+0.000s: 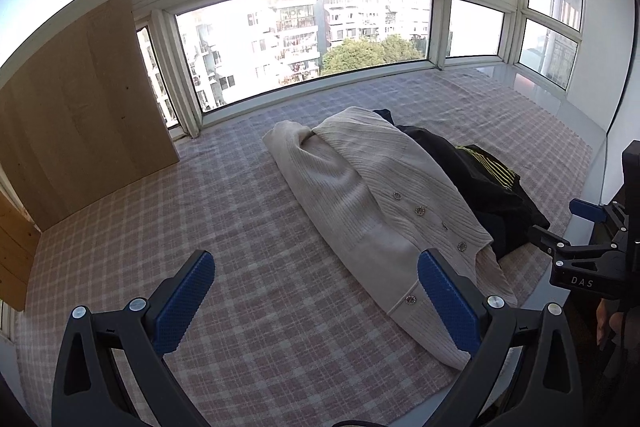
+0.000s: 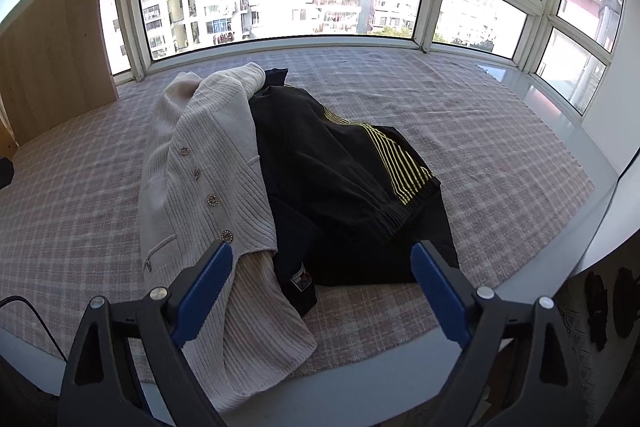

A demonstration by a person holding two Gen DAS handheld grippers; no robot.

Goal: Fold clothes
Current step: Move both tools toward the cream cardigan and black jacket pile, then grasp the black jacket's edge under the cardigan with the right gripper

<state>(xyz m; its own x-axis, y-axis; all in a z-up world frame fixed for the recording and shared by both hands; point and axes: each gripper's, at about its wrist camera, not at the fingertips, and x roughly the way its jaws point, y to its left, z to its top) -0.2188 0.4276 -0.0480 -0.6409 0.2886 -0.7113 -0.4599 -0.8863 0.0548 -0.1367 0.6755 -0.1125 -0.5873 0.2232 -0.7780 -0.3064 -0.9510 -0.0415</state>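
1. A cream cardigan [image 1: 372, 195] lies crumpled on the checked cloth [image 1: 240, 227] covering the tabletop, below the big window [image 1: 304, 39].
2. A black garment [image 2: 332, 179] with yellow stripes lies bunched against the cardigan, on the side away from the wooden board [image 1: 80, 107]; the cardigan's edge overlaps it.
3. The left gripper [image 1: 316, 291] hovers at the cardigan's near end, jaws spread wide, holding nothing.
4. The right gripper [image 2: 322, 283] hangs over the near edge of both garments, jaws likewise spread and empty.
5. One cardigan sleeve [image 2: 256, 323] trails over the cloth's near edge.
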